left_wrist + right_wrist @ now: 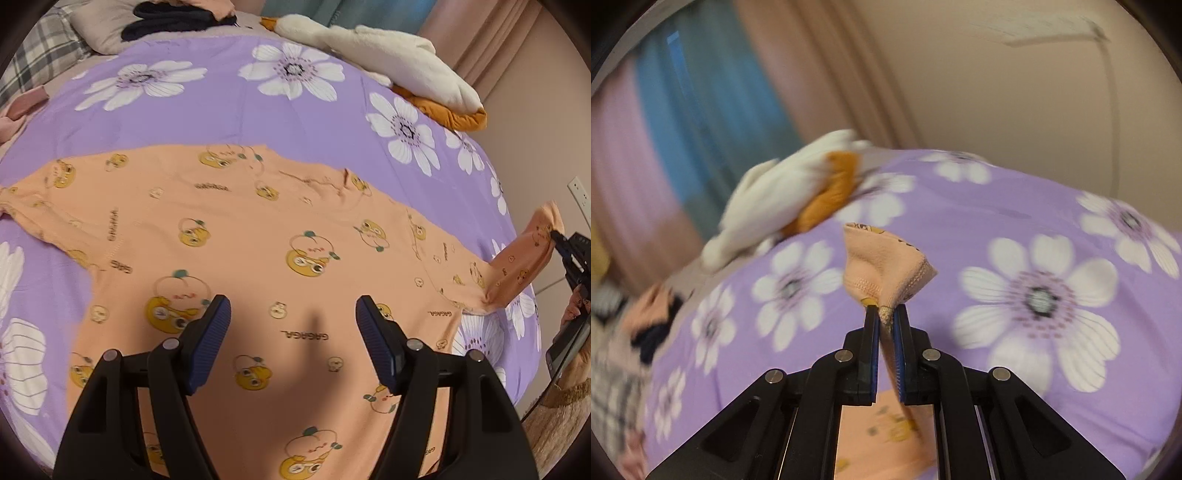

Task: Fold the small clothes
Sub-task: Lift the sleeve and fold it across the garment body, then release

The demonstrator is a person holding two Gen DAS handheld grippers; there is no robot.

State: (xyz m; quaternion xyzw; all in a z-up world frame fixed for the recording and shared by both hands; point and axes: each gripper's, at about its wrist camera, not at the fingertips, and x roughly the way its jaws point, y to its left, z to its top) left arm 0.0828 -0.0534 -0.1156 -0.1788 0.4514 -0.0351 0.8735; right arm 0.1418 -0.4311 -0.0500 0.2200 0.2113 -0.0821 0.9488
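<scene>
Bare purple bedspread (295, 122) lies beyond my shirt; the plush duck (388, 62) blocks its far right edge.

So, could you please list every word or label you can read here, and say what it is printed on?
"GAGAGA.": printed many times on the orange shirt, upside down in the left wrist view, clearest near the left tongs.
"GAG": the same print, cut off at a fold.
Right wrist view: print on the sleeve in the right tongs is unreadable.
</scene>
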